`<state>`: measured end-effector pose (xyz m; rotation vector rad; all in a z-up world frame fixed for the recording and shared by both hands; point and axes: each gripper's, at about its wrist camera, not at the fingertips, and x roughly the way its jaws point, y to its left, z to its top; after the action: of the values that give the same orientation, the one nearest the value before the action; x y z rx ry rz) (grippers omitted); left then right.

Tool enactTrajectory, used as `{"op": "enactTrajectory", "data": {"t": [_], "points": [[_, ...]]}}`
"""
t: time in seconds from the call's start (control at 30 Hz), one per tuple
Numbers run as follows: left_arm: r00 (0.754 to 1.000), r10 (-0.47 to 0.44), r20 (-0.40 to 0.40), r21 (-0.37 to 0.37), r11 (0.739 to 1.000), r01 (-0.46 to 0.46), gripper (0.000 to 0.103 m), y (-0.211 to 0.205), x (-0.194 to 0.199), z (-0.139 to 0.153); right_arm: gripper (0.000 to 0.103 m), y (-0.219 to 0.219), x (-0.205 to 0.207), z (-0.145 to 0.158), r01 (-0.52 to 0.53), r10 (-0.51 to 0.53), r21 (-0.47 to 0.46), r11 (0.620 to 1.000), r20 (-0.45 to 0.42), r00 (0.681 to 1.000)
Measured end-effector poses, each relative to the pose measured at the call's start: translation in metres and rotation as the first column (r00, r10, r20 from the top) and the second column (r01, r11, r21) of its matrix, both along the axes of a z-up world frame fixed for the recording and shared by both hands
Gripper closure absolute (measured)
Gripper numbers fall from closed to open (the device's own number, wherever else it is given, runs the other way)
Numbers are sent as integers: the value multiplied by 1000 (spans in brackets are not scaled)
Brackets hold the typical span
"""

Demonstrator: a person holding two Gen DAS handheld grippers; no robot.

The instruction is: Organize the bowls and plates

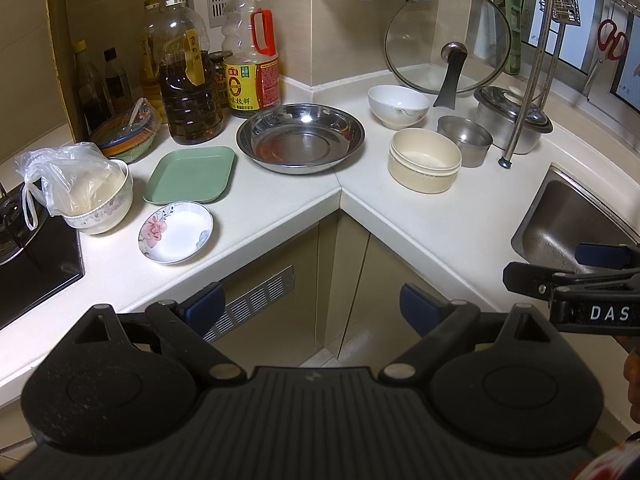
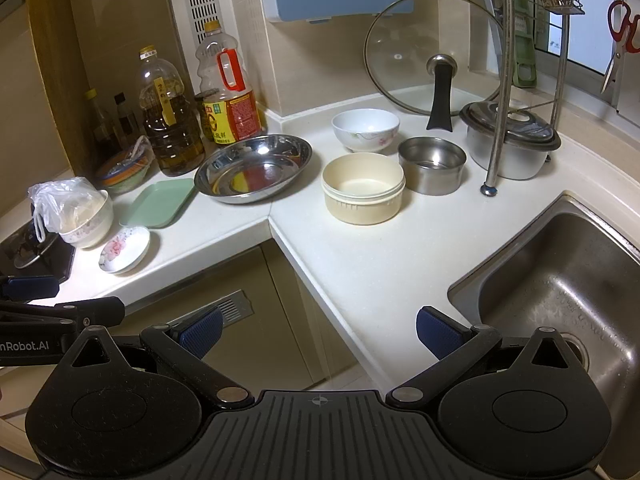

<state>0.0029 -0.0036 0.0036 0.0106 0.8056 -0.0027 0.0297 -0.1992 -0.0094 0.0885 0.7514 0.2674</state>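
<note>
Along the L-shaped white countertop (image 1: 280, 216) the dishes lie scattered and none is stacked yet, so we judge the task barely begun. We hold both grippers back from the counter's front edge, over the cabinet fronts at the inner corner: the left gripper (image 1: 312, 307) has its blue-padded fingers spread apart and empty, and the right gripper (image 2: 319, 334) is likewise spread wide with nothing between its pads. On the left wing, near the front edge, sits the small flower-painted white saucer (image 1: 176, 231), with the pale green rectangular plastic tray (image 1: 190, 175) just behind it and the floral bowl holding a plastic bag (image 1: 100, 200) to its left beside the black stove (image 1: 36, 264). At the corner rests the wide stainless-steel basin (image 1: 300, 138). On the right wing stand the cream round plastic bowl (image 2: 363, 188), the small steel cup-shaped bowl (image 2: 432, 164) touching or nearly touching it, and the white ceramic bowl with a flower print (image 2: 365, 129) behind, toward the back wall. The steel sink (image 2: 560, 280) lies at the right end. We judge that the saucer and tray lie forward and left of the left gripper, which is nearer them, while the cream bowl lies nearly straight ahead of the right gripper; the tray's long axis runs roughly front to back.
</note>
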Motion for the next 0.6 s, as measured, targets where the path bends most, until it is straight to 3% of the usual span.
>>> {"op": "enactTrajectory", "data": {"t": [0.6], "points": [[999,35,-5,-5,999,-35,10,-5,10,0,0,-4,11,-8,-16,16,7,1000,-8,1000]]}}
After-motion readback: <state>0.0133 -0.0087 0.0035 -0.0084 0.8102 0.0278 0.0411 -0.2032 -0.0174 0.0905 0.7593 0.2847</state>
